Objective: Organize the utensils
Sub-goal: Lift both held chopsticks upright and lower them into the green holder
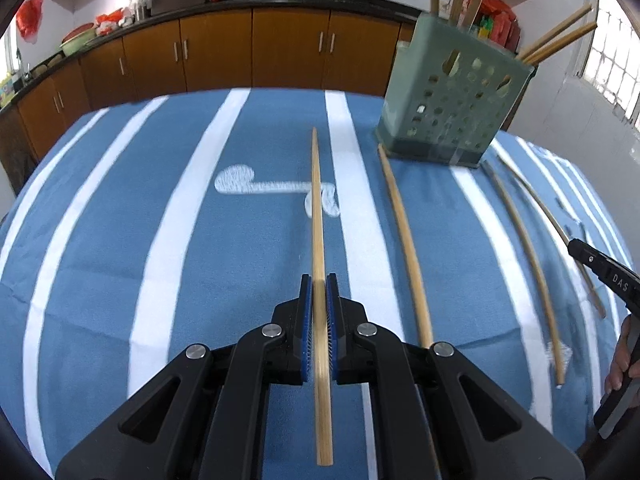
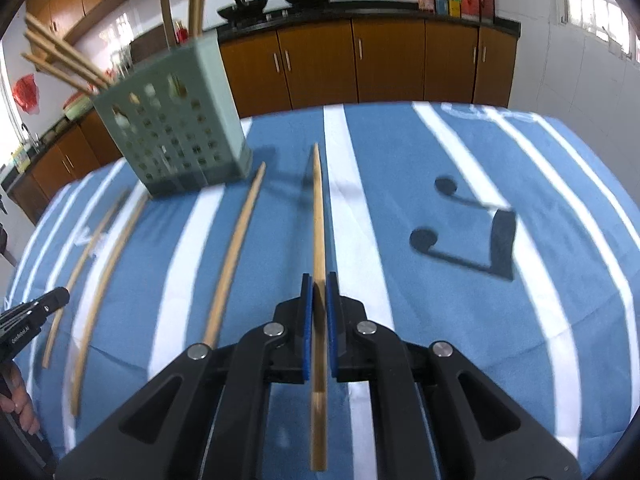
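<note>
My left gripper point(image 1: 319, 280) is shut on a bamboo chopstick point(image 1: 318, 216) that points forward over the blue striped cloth. My right gripper point(image 2: 319, 280) is shut on another bamboo chopstick point(image 2: 318, 216) in the same way. A green perforated utensil holder point(image 1: 452, 108) stands ahead to the right in the left wrist view and ahead to the left in the right wrist view point(image 2: 176, 136), with several chopsticks upright in it. Loose chopsticks lie on the cloth point(image 1: 404, 240), point(image 1: 528, 268), point(image 2: 236, 252), point(image 2: 104, 280).
The table is covered by a blue cloth with white stripes point(image 1: 160, 220). The other gripper shows at the frame edge in each view point(image 1: 604, 276), point(image 2: 32, 316). Brown kitchen cabinets point(image 1: 256, 52) and a counter with woks run behind the table.
</note>
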A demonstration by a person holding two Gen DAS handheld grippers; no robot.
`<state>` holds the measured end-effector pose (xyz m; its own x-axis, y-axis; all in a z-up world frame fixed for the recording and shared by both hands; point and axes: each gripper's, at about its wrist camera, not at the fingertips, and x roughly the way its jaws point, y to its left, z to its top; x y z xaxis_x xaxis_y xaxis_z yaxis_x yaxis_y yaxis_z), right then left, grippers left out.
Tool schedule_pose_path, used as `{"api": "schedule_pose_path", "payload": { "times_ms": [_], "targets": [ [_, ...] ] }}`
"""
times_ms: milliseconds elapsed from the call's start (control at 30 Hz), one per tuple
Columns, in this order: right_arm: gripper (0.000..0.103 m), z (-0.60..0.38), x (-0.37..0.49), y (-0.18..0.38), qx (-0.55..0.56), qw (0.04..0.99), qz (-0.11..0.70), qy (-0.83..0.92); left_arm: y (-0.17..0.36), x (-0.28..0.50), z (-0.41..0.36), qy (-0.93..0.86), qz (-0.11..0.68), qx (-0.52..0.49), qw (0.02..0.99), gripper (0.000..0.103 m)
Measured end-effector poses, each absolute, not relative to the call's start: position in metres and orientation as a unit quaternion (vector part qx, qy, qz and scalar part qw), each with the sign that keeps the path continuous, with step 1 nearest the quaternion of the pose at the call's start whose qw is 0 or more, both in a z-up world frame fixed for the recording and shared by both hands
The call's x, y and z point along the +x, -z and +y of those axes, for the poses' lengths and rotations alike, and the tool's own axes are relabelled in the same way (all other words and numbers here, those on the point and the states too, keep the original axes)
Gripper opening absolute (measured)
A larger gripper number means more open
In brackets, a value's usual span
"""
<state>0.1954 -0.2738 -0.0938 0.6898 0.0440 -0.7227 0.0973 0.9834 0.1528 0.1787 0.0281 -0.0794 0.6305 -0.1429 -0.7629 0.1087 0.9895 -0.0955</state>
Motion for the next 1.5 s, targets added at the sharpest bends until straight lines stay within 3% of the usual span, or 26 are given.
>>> {"api": "schedule_pose_path", "payload": {
  "times_ms": [700, 1000, 1500],
  "targets": [
    [0.008, -0.294, 0.159, -0.013, 0.128, 0.966, 0.225, 0.003, -0.031, 0.155, 0.033, 0.108, 0.288, -0.053, 0.950, 0.007],
    [0.008, -0.292, 0.159, -0.030, 0.121, 0.971, 0.204, -0.002, -0.045, 0.156, 0.027, 0.110, 0.269, -0.043, 0.956, 0.007],
    [0.008, -0.273, 0.148, -0.137, 0.149, 0.984, 0.043, -0.083, -0.139, 0.150, -0.020, 0.173, 0.131, -0.048, 0.975, 0.007]
  ]
}}
